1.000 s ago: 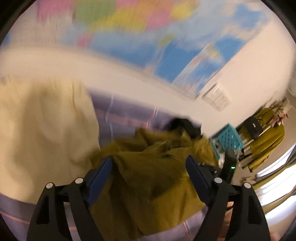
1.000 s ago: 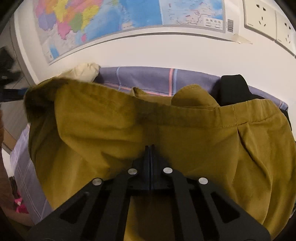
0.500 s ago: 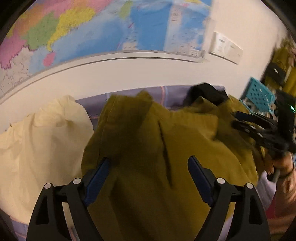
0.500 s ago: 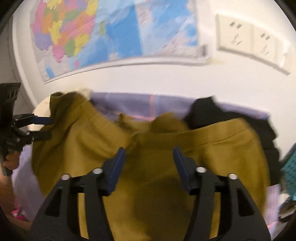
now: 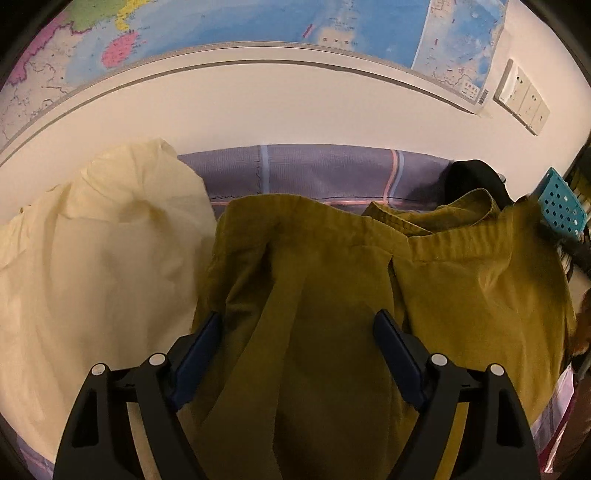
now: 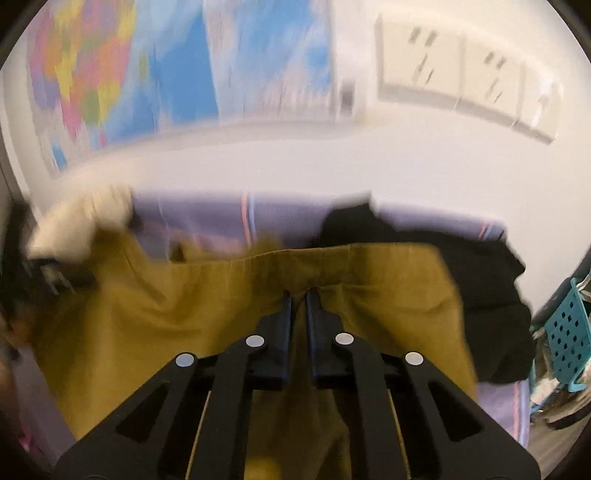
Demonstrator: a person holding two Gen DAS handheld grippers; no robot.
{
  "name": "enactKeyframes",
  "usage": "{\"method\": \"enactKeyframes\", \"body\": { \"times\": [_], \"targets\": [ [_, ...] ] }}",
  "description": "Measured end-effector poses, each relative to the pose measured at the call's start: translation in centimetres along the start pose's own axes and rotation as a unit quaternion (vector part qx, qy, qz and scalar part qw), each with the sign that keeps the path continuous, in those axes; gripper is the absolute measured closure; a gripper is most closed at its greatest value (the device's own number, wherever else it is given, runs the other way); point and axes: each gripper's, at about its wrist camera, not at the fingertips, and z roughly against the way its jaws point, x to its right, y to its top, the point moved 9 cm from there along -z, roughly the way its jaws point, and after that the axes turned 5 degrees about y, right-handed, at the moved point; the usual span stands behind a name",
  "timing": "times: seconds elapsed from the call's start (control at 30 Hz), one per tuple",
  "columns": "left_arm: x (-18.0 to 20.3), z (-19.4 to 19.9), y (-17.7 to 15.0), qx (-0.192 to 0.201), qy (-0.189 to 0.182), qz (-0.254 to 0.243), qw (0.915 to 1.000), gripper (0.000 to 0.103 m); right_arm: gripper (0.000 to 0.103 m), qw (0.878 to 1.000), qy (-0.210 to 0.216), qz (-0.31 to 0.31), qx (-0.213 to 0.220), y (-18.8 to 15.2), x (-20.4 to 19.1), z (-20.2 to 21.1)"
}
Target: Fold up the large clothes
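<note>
While the left gripper (image 5: 297, 328) hangs over the bed with its blue pads spread wide, nothing is pinched between them; the mustard-yellow garment (image 5: 332, 314) simply lies beneath the gap. Furthest left in the left wrist view, a cream-coloured garment (image 5: 92, 258) is heaped on the purple checked sheet (image 5: 314, 173), its edge just beside the mustard cloth. The mustard garment fills the middle of the bed, its gathered waistband (image 5: 461, 240) running across the far side towards the wall, with a fold of the same cloth bunched behind it. Behind its right end sits a black garment (image 5: 469, 177), and beyond that, at the far right, a turquoise perforated basket (image 5: 561, 206). Above the bed, a coloured wall map (image 5: 258, 22) hangs on the white wall, with a white socket panel (image 5: 521, 99) to its right.

The right wrist view is blurred. At its left edge the cream heap (image 6: 77, 225) shows, and the mustard garment (image 6: 184, 314) spreads across the centre. The right gripper (image 6: 299, 299) is closing, its jaws almost together with only a narrow slit left, at the waistband (image 6: 351, 254) of the mustard garment; cloth puckers around the tips, though the blur makes it impossible to tell whether fabric is truly caught. The black garment (image 6: 480, 295) lies to the right, touching the mustard one, and the turquoise basket (image 6: 565, 332) stands at the far right.
</note>
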Motion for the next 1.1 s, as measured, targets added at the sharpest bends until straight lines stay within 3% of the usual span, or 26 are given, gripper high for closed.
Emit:
{"method": "enactKeyframes", "body": {
  "times": [0.03,0.1,0.27,0.33,0.37,0.43,0.53,0.67,0.77,0.87,0.97,1.07,1.1],
  "targets": [
    [-0.2,0.0,-0.1,0.001,0.006,0.001,1.0000,0.021,0.096,1.000,0.006,-0.011,0.027,1.7,0.2,1.0],
    [-0.2,-0.1,-0.3,0.003,0.014,-0.001,0.9999,0.021,0.096,0.999,0.012,-0.012,0.028,3.1,0.2,0.5],
    [-0.8,-0.3,-0.9,0.006,0.019,0.010,0.9998,0.021,0.091,0.997,-0.002,-0.023,-0.073,0.0,1.5,-6.7],
    [-0.7,0.0,-1.0,0.008,0.021,0.006,0.9997,0.021,0.084,0.997,-0.009,-0.013,-0.081,-0.9,1.5,-7.2],
    [-0.8,0.3,-1.1,0.010,0.024,0.005,0.9996,0.021,0.082,0.997,-0.010,-0.015,-0.076,-0.9,1.5,-6.8],
    [-0.9,1.0,-1.3,0.016,0.028,0.004,0.9995,0.021,0.062,0.998,0.003,-0.021,-0.064,-0.7,1.4,-5.4],
    [-0.5,2.5,-1.5,0.032,0.014,0.002,0.9994,0.021,0.054,0.999,0.016,-0.011,-0.029,-0.3,0.9,-1.6],
    [-0.3,2.8,-2.7,0.033,0.005,-0.010,0.9994,0.021,0.053,0.998,0.060,-0.002,-0.029,-2.4,-0.2,1.6],
    [-1.1,1.1,-3.9,0.011,0.016,-0.002,0.9998,0.018,0.053,0.998,0.026,0.007,-0.063,-5.0,0.7,0.6],
    [-1.6,0.9,-4.1,0.016,-0.001,0.026,0.9995,0.017,0.053,0.994,0.036,-0.052,-0.088,-7.4,2.6,-1.3],
    [-2.0,3.2,-4.7,0.047,-0.022,0.062,0.9968,0.018,0.050,0.995,0.042,-0.070,-0.063,-7.2,2.6,-0.1],
    [-2.8,6.1,-6.3,0.082,-0.031,0.072,0.9936,0.018,0.039,0.994,0.071,-0.077,-0.019,-6.4,2.2,3.6],
    [-3.2,7.0,-7.0,0.089,-0.031,0.075,0.9927,0.017,0.031,0.994,0.071,-0.079,-0.010,-6.3,2.5,4.6]
  ]
}}
